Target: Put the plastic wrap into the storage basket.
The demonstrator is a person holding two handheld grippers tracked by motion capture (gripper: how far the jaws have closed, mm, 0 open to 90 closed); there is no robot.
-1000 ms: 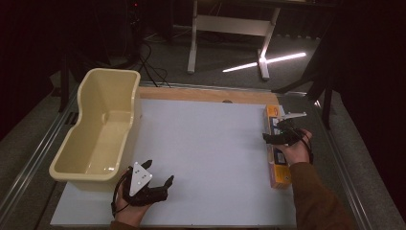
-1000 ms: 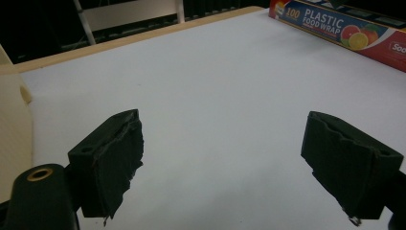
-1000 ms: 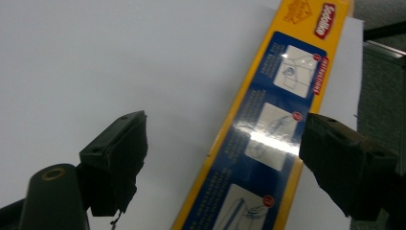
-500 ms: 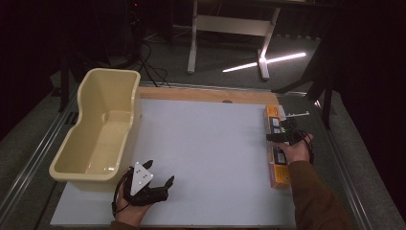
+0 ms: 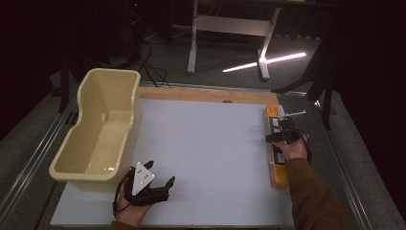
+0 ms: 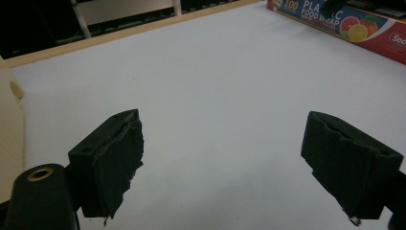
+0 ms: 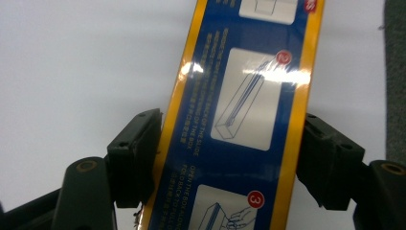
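A long orange and blue box of plastic food wrap (image 5: 276, 168) lies along the right edge of the white table (image 5: 206, 143). My right gripper (image 5: 285, 134) is down over the box's middle. In the right gripper view one jaw presses each long side of the box (image 7: 239, 120), so the gripper (image 7: 230, 139) is shut on it. The box still rests flat on the table. My left gripper (image 5: 160, 173) sits near the front left of the table, beside the tub. It (image 6: 239, 158) stands wide open with only bare table between its jaws. The box (image 6: 354, 26) shows far off in the left gripper view.
A deep cream plastic tub (image 5: 134, 96) stands on the table's left side with nothing in it; its wall (image 6: 7, 124) edges the left gripper view. A wooden strip (image 5: 201, 94) runs along the far edge. Beyond are a dark floor, cables and a stand's legs.
The right hand has shifted slightly toward the near end of the box and settled over it. The left gripper has stayed where it was.
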